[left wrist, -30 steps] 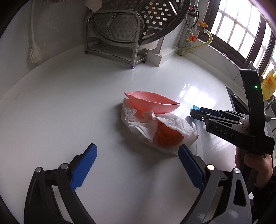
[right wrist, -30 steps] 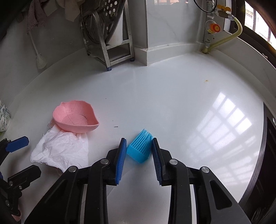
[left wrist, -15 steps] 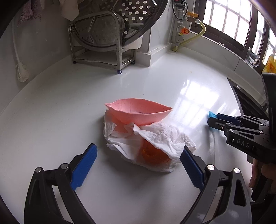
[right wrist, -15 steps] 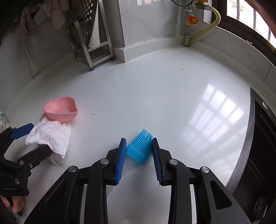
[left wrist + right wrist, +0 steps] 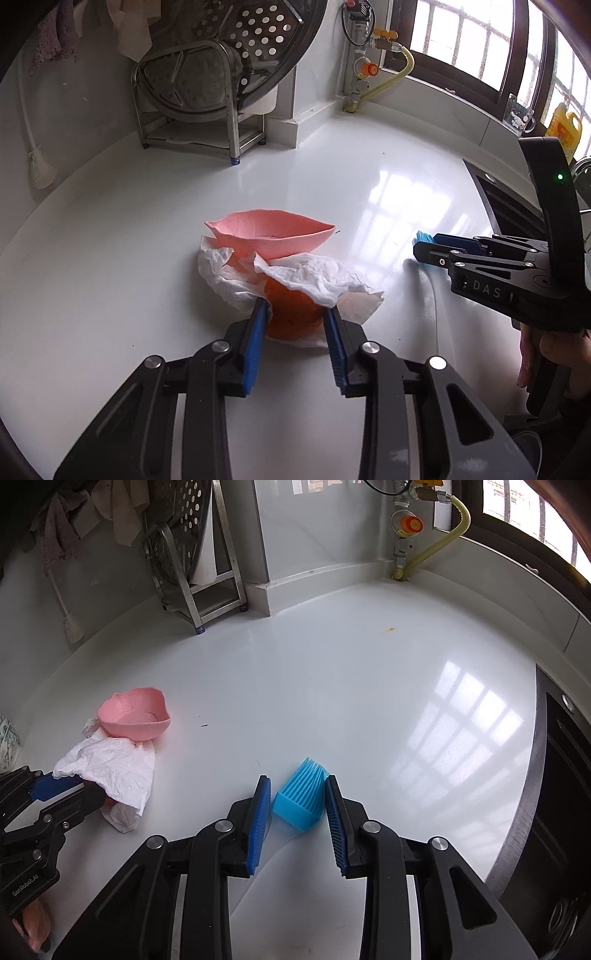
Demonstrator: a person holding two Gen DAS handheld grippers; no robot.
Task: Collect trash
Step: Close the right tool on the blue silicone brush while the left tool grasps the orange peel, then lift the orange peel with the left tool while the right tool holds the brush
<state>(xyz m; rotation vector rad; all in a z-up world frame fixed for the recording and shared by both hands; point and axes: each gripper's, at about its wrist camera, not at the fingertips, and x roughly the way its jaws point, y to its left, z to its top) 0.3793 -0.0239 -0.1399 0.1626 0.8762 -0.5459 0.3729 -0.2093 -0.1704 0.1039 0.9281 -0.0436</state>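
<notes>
My left gripper (image 5: 295, 314) is shut on an orange lump (image 5: 291, 306) wrapped in crumpled white tissue (image 5: 314, 275) on the white counter. A pink bowl (image 5: 271, 238) sits just behind the tissue, touching it. My right gripper (image 5: 297, 794) is shut on a ribbed blue cup (image 5: 301, 799), held just above the counter. The right gripper also shows in the left wrist view (image 5: 424, 245) to the right of the tissue. The left gripper shows in the right wrist view (image 5: 70, 790) at the tissue (image 5: 110, 771), with the pink bowl (image 5: 135, 718) behind it.
A steel rack (image 5: 207, 107) with perforated steamer trays stands at the back wall. A gas valve with a yellow hose (image 5: 373, 74) is at the back right. A dark sink (image 5: 561, 805) lies along the right counter edge. A brush (image 5: 40, 170) hangs at left.
My left gripper moved forward and closed its jaws on the tissue-wrapped orange lump. My right gripper kept its hold on the blue cup and drew back a little.
</notes>
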